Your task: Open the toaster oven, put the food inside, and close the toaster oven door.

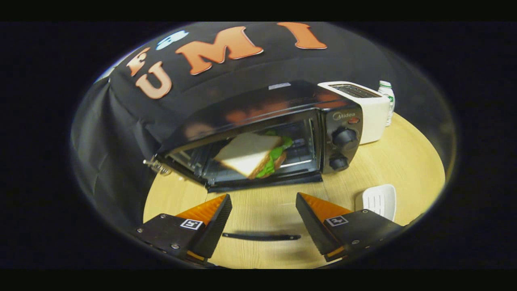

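The black toaster oven (pixel 278 121) stands on the round wooden table (pixel 404 161) with its door down. The glass door (pixel 264 210) lies about flat toward me, and its dark handle bar (pixel 261 237) shows low between my fingers. Inside, a sandwich (pixel 252 153) of white bread with green lettuce rests tilted on the rack. My gripper (pixel 263 198) is open, short of the oven mouth and above the lowered door. Its fingers are wide apart and touch nothing. The sandwich is beyond the fingertips.
A white slot toaster (pixel 363 111) stands right behind the oven's knob side, with a small white bottle (pixel 387 99) beyond it. A white ridged dish (pixel 379 200) lies on the table by my right finger. Black cloth walls the back and left.
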Motion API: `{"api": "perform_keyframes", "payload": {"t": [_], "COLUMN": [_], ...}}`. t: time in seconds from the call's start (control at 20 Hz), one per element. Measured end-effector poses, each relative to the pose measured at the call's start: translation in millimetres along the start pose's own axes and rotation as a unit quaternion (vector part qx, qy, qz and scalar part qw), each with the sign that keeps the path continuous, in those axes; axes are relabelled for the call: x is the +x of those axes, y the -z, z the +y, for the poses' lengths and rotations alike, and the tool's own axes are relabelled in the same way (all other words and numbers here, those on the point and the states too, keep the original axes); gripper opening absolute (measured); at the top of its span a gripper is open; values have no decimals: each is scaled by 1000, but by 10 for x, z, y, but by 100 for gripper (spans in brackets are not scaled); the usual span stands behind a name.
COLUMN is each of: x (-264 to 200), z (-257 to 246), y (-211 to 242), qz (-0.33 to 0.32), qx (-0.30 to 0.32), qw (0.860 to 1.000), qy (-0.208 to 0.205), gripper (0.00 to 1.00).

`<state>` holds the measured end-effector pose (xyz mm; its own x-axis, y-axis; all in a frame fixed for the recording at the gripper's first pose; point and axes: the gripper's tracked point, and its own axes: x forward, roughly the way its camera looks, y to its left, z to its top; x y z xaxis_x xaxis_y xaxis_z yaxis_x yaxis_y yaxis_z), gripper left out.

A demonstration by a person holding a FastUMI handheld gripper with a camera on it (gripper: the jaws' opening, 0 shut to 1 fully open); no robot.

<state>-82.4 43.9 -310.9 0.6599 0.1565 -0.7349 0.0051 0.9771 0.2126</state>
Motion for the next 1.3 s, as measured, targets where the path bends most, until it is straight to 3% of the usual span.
{"api": "perform_keyframes", "payload": {"t": [0.2,0.4,0.75,1.0,1.3], "x": [-216,-348,56,68,-139], "z": [-40,-102,-200,-155,68], "y": [551,947,1224,1224,701], "qz": [70,113,168,180,128], "qx": [-49,-90,-123,-155,-135], "qw": [996,990,978,971,983], "qy": [2,-1,30,29,4], "gripper": [95,87,87,87,87]}}
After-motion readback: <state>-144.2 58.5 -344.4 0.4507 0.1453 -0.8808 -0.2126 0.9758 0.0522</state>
